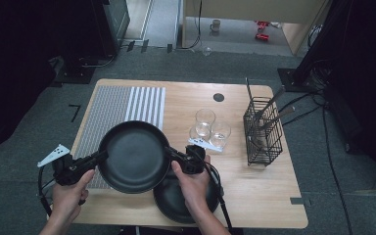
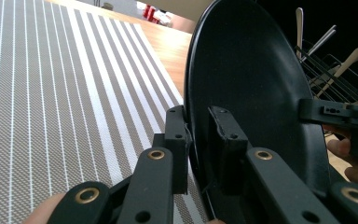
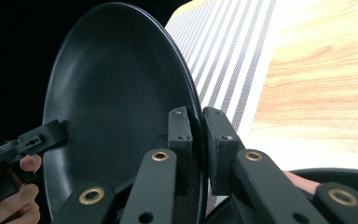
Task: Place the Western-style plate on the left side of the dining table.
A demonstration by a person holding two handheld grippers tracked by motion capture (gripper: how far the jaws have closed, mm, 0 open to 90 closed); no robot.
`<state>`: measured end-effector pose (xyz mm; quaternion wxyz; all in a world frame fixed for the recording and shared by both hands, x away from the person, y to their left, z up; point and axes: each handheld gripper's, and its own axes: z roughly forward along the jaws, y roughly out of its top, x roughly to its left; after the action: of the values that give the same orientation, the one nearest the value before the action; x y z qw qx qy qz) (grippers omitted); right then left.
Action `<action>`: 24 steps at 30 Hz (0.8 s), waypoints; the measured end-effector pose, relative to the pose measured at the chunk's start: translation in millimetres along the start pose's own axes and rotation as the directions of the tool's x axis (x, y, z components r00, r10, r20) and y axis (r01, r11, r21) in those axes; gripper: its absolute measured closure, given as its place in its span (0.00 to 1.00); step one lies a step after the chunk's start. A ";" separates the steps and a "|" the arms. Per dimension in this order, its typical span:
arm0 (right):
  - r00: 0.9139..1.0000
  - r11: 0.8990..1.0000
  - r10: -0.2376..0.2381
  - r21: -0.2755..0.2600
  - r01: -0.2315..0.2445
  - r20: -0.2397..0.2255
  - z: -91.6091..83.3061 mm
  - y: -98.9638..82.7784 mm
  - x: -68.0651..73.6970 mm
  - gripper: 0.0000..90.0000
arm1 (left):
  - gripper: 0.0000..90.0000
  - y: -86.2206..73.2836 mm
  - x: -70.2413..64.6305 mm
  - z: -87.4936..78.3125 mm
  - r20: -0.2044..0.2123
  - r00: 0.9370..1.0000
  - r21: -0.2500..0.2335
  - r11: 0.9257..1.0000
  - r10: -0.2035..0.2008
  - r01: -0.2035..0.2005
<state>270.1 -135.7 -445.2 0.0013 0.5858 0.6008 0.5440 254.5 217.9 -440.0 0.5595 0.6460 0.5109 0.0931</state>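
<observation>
1. The wooden tabletop (image 1: 254,196) carries a striped mat (image 1: 127,100) on its left half.
2. A black plate (image 1: 134,156) is held above the tabletop's near edge, partly over the mat and over a second black plate (image 1: 176,203) lying flat below it.
3. A wire utensil basket (image 1: 263,131) stands at the right.
4. The left claw (image 1: 103,155) is clamped on the held plate's left rim; the right claw (image 1: 169,152) is clamped on its right rim.
5. Three clear glasses (image 1: 209,128) stand between the plate and the basket.
</observation>
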 end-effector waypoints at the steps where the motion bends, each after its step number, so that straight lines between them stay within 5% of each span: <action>1: 1.000 1.000 0.003 0.006 -0.003 0.000 2.6 2.1 1.0 0.92 | 0.88 1.3 2.1 0.1 0.000 1.000 0.001 1.000 -0.001 0.001; 24: 1.000 1.000 0.006 0.024 -0.006 -0.003 28.9 15.3 1.7 0.92 | 0.88 16.0 21.9 8.2 -0.019 1.000 -0.002 1.000 -0.019 0.019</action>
<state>298.9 -119.9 -445.8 -0.0082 0.5869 0.6055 0.5375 279.1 231.9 -439.7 0.5559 0.6400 0.5221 0.0943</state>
